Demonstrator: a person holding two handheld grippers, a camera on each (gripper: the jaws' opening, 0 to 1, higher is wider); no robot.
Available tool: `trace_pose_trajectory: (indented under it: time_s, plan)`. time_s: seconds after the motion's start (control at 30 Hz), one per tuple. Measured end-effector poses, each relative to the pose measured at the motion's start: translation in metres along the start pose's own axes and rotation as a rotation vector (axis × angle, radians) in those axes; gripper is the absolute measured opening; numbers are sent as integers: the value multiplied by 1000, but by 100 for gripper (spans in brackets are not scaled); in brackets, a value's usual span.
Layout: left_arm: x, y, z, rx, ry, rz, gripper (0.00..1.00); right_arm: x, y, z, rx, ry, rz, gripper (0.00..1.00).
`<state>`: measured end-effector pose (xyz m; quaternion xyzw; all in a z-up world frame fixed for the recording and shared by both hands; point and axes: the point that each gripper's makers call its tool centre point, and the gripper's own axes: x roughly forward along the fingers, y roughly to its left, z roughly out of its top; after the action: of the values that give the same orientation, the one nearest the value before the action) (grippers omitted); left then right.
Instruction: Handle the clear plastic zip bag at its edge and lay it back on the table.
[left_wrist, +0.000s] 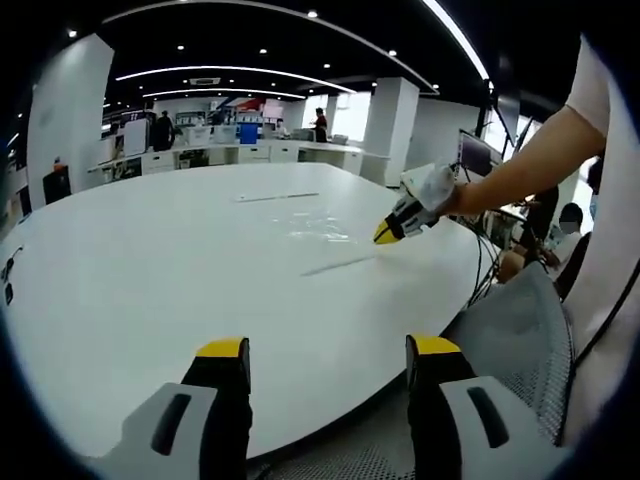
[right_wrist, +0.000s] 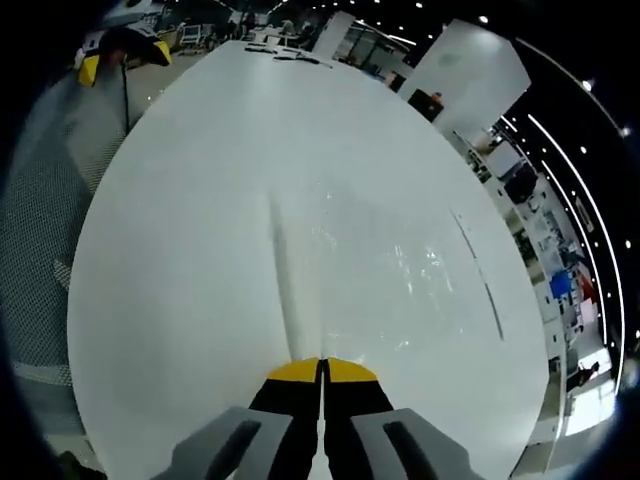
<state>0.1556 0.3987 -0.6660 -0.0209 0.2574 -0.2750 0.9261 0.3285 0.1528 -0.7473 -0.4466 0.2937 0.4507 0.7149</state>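
Nearest to us, in the left gripper view, our left hand-held gripper (left_wrist: 327, 365) hangs over the near rim of the white desk (left_wrist: 150, 280) with its jaws spread and nothing between them. In the right gripper view, our right hand-held gripper (right_wrist: 321, 372) has its yellow tips pressed together, apparently pinching the near edge of the clear plastic zip bag (right_wrist: 370, 260), which spreads flat across the desk beyond it. We judge the edge grasp made and the bag mostly down; letting go is what remains. Farther off lie thin strips (right_wrist: 478, 270).
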Motion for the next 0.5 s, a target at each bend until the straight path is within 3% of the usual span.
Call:
trace_pose_trajectory:
  time_s: [0.5]
  plan:
    - [0, 1, -5, 2, 16, -12, 61, -41, 0, 27, -42, -50, -20, 0]
